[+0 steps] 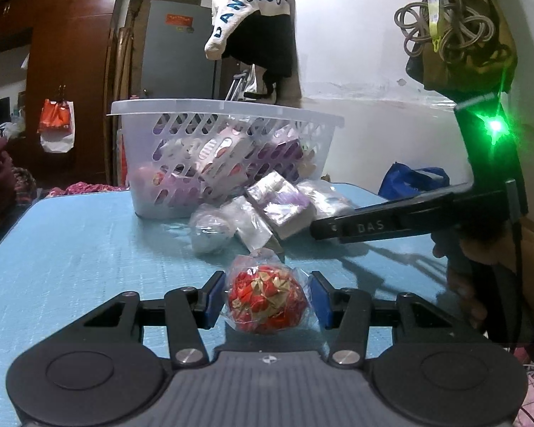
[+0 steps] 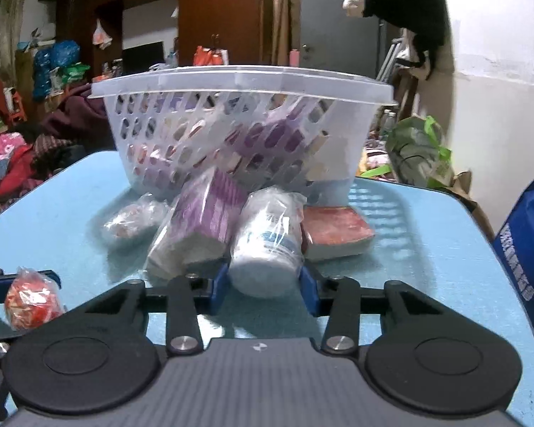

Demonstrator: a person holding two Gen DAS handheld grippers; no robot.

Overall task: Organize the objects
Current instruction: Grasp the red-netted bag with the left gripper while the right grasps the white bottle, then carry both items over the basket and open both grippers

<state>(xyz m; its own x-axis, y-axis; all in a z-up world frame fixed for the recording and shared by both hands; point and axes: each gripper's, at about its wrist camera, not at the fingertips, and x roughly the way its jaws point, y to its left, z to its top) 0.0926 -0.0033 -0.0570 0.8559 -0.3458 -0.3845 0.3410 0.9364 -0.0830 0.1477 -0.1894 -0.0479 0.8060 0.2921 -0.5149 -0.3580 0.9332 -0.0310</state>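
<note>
Both grippers are down on the blue table [image 1: 71, 256], each with a wrapped thing between its blue pads.

The left gripper [image 1: 267, 299] has a red and gold ball [image 1: 267, 299] in clear plastic between its fingers. The jaws are drawn in on it, and the pads touch the wrapping on both sides, so it looks pinched. The ball sits on the table near the front edge. In the right wrist view the same ball shows low at about 8 o'clock.

The right gripper [image 2: 265, 281] has its jaws drawn in on a white jar [image 2: 267, 245] in a plastic bag, lying on its side with its round end toward the camera. The pads press the jar at either side.

At 12 o'clock from the jar stands a white basket [image 2: 238, 82] with slotted walls, with purple and pink packets inside. Against its front lies a heap: a purple packet [image 2: 203, 220] touching the jar at 10 o'clock, a small wrapped bundle [image 2: 131, 217] further left, and a flat red box [image 2: 334, 231] just beside the jar at 3 o'clock.

In the left wrist view a person's hand [image 1: 480, 259] holds the right gripper's handle at 3 o'clock, under a green light [image 1: 495, 126].
</note>
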